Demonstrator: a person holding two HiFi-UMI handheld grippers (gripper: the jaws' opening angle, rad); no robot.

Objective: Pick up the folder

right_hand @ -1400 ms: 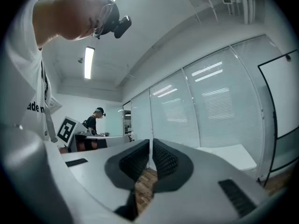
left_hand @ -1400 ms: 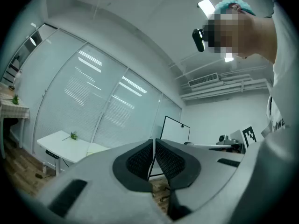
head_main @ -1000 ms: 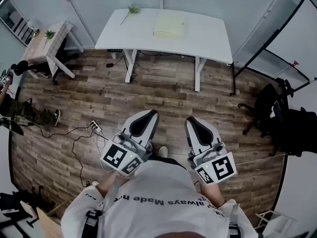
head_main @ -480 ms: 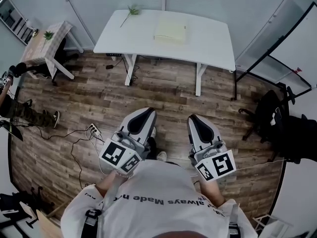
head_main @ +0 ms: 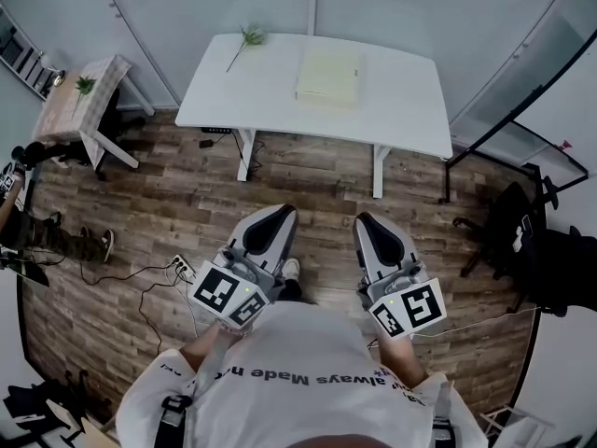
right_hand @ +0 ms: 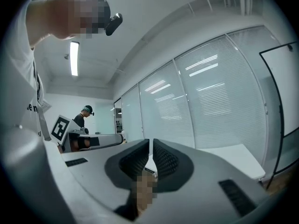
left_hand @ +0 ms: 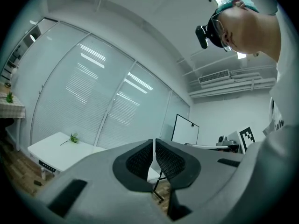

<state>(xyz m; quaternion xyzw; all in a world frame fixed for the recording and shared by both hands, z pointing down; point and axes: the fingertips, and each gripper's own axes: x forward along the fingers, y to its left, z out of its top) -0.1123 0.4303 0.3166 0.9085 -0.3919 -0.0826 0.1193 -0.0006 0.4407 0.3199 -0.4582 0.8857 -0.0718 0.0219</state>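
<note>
Presently, item one: folder (head_main: 328, 75), pale yellow, lying flat on the white counter (head_main: 252, 91), right of its middle and toward the far edge. Its sides run square with the counter's edges. Which side is the longer cannot be told from the head view.

Bearing: straight ahead of both tools and well apart from them, with open wood floor (head_main: 308, 180) between.

Left hand-held gripper (head_main: 280, 213): jaws closed together, nothing between them, pointing level toward the counter. Right hand-held gripper (head_main: 366, 222): likewise closed and empty.

The folder sits on a line between the two, so neither is clearly the nearer.

Also on the counter: a green sprig (head_main: 244, 40), at the far left, well apart from the folder.
</note>
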